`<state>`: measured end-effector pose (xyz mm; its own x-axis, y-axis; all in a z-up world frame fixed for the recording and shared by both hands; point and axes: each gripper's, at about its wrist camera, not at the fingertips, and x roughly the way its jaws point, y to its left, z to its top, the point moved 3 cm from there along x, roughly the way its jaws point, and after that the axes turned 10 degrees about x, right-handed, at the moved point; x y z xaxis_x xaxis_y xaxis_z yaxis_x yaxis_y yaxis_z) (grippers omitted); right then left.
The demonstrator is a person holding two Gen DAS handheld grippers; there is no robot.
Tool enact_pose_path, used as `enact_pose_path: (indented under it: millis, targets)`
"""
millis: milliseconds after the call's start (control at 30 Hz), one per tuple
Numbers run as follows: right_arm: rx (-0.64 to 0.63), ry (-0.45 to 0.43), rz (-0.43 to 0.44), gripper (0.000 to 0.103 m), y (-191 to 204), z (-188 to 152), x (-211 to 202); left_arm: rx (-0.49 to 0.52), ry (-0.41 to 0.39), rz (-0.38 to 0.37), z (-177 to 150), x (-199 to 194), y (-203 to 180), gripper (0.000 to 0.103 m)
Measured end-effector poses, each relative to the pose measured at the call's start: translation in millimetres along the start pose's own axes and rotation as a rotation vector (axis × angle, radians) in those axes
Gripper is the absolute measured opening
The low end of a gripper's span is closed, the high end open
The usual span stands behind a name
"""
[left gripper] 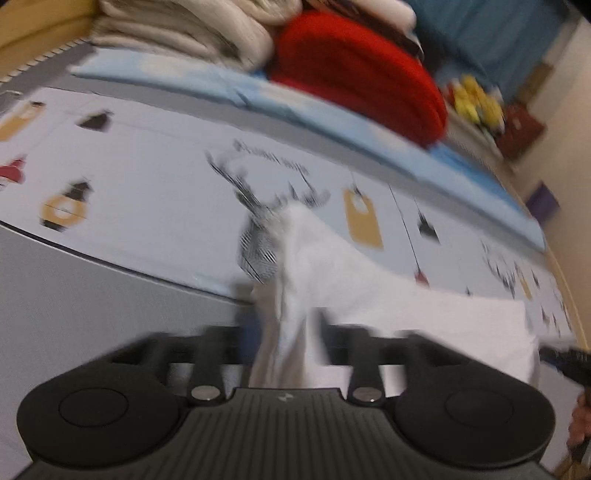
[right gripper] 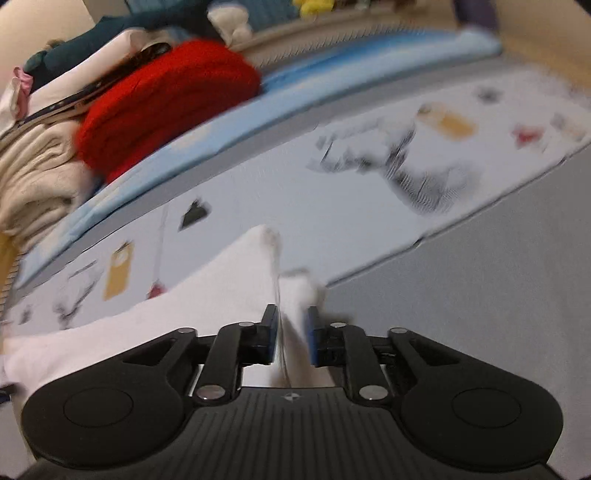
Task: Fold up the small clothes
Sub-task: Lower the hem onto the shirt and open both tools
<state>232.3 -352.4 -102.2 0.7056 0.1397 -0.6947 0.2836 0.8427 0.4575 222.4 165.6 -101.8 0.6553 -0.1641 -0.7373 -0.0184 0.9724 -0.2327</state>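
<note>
Item one: a white garment (left gripper: 369,288), small and soft, which we found spread across a printed bed sheet (left gripper: 147,173) patterned with deer heads, lanterns and tags. In the left wrist view it ran from the centre out toward 3 o'clock, with one corner bunched up at the middle of the frame.

Item two: the left gripper (left gripper: 284,332). We saw the bunched corner of the garment standing between its fingers, but the picture was smeared by motion and we could not tell whether the pads pressed on the cloth or stood clear of it.

Item three: the right gripper (right gripper: 291,332). Its blue pads (right gripper: 271,332) stood at a narrow gap, with a fold of the white garment (right gripper: 184,306) rising between them. A sliver of space showed on each side of the cloth, so we recorded the pads as not clamped on it. From here the garment trailed off toward 9 o'clock.

Item four: a red knitted bundle (left gripper: 354,74) at 12 o'clock in the left view, resting on a light blue pad (left gripper: 332,122) along the far side of the bed.

Item five: a stack of cream folded textiles (left gripper: 177,33) just beside the red bundle, toward 11 o'clock.

Item six: a plain grey cover (right gripper: 461,295) over the near part of the bed, at 3 o'clock in the right view
</note>
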Motion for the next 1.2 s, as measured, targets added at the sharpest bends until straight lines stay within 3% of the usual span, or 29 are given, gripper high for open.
enact_pose_path:
  millis: [33, 167, 300, 433, 533, 633, 667, 700, 767, 900, 1033, 1067, 1133, 1167, 1200]
  targets:
    - [0.007, 0.019, -0.004, 0.046, -1, -1, 1, -0.015, 0.02, -0.016, -3, -1, 5, 0.065]
    - [0.025, 0.195, -0.02, 0.046, -14, -21, 10, -0.051, 0.248, -0.062, -35, 11, 18, 0.064]
    - [-0.045, 0.369, -0.112, 0.049, -30, -50, 17, -0.031, 0.381, -0.087, -65, 13, 25, 0.064]
    - [-0.033, 0.389, -0.096, 0.053, -41, -58, 3, 0.001, 0.453, -0.078, -87, 14, 25, 0.063]
    - [-0.009, 0.388, -0.097, 0.054, -48, -59, -5, 0.019, 0.463, -0.088, -94, 12, 20, 0.06]
    - [0.001, 0.407, -0.078, 0.05, -53, -59, -8, 0.042, 0.473, -0.094, -102, 11, 14, 0.038]
    - [-0.004, 0.422, -0.072, 0.042, -52, -60, -6, 0.054, 0.471, -0.093, -103, 11, 13, 0.016]
    - [-0.013, 0.441, -0.059, 0.036, -51, -63, -4, 0.053, 0.47, -0.099, -104, 11, 11, 0.013]
    - [-0.062, 0.452, -0.039, 0.011, -46, -67, -4, 0.088, 0.452, -0.092, -103, 6, 8, 0.011]
    - [-0.026, 0.451, -0.011, 0.009, -48, -61, -13, 0.146, 0.441, -0.089, -95, -11, 6, 0.008]
    - [-0.044, 0.482, -0.039, 0.012, -43, -61, -18, 0.134, 0.457, -0.07, -90, -21, 12, 0.009]
    - [-0.047, 0.477, -0.062, 0.019, -41, -60, -22, 0.138, 0.46, -0.058, -91, -22, 10, 0.012]
    - [-0.063, 0.438, -0.089, 0.023, -37, -55, -33, 0.145, 0.445, -0.064, -91, -22, 8, 0.021]
    - [-0.077, 0.392, -0.083, 0.023, -34, -48, -41, 0.128, 0.429, -0.085, -90, -21, 8, 0.036]
    - [-0.093, 0.325, -0.066, 0.023, -30, -40, -53, 0.095, 0.407, -0.101, -88, -21, 10, 0.045]
